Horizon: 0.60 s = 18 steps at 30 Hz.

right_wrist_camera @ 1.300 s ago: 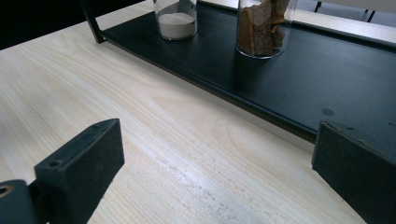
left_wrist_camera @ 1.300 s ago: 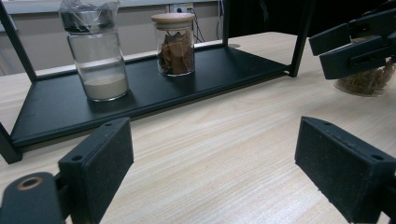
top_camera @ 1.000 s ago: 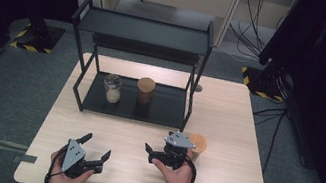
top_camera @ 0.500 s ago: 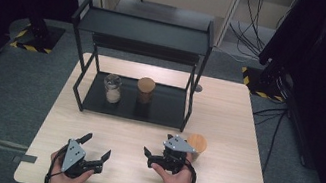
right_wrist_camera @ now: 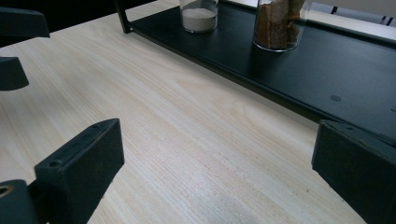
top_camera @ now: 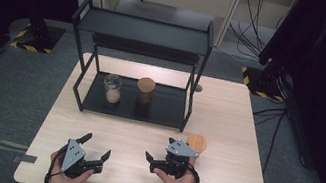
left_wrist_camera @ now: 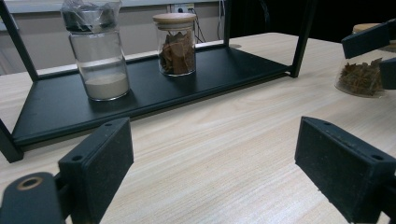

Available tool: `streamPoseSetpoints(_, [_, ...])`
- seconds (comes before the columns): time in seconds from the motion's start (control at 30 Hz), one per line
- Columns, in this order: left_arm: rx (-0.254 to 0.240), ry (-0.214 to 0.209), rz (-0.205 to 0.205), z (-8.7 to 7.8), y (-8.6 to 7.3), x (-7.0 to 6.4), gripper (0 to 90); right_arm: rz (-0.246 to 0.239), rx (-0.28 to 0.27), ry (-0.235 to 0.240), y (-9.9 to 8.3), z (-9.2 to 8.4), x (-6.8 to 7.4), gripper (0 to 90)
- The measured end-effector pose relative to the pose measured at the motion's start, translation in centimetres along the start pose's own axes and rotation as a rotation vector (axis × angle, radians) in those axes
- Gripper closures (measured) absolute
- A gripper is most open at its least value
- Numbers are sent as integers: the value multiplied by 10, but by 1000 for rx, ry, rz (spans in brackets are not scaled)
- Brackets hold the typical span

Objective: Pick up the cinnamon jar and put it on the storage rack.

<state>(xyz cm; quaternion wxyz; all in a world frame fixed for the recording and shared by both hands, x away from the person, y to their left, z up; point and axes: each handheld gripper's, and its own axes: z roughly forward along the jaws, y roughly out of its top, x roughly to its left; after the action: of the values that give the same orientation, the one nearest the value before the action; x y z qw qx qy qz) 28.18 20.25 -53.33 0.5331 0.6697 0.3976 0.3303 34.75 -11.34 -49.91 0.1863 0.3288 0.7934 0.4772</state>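
Observation:
My left gripper [top_camera: 96, 145] rests near the table's front edge, open and empty; in the left gripper view [left_wrist_camera: 224, 168] its jaws stand wide apart over bare wood. My right gripper [top_camera: 159, 148] lies a little to its right, also open and empty [right_wrist_camera: 219, 172], pointing left. A wooden-lidded jar [top_camera: 196, 142] stands on the table just behind the right hand; in the left gripper view this jar [left_wrist_camera: 362, 77] holds brown pieces. On the rack's lower shelf [top_camera: 163, 109] stand a powder jar [top_camera: 113, 89] [left_wrist_camera: 100, 60] [right_wrist_camera: 199, 14] and a wooden-lidded jar of brown chips [top_camera: 145, 90] [left_wrist_camera: 176, 42] [right_wrist_camera: 280, 25].
The black two-tier rack [top_camera: 144, 30] takes up the back middle of the wooden table [top_camera: 238, 115]. Its posts [left_wrist_camera: 303, 37] stand at the shelf corners. Dark curtains and cables surround the table.
My right gripper has drifted slightly toward the front edge, away from the jar behind it. The left gripper and the jars have stayed put.

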Motion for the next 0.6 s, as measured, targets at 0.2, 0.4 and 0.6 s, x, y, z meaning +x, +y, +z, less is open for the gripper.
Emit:
streamPoseSetpoints(0.2, [-1,1,0,0,0,0,110,0,-2,12,-1,-5,1,26])
streamPoseSetpoints(0.4, [-3,1,1,0,0,0,110,-7,-8,23,-3,-11,4,26])
streamPoseSetpoints(0.6, [-3,2,1,0,0,0,110,-12,-13,33,-5,-17,6,27])
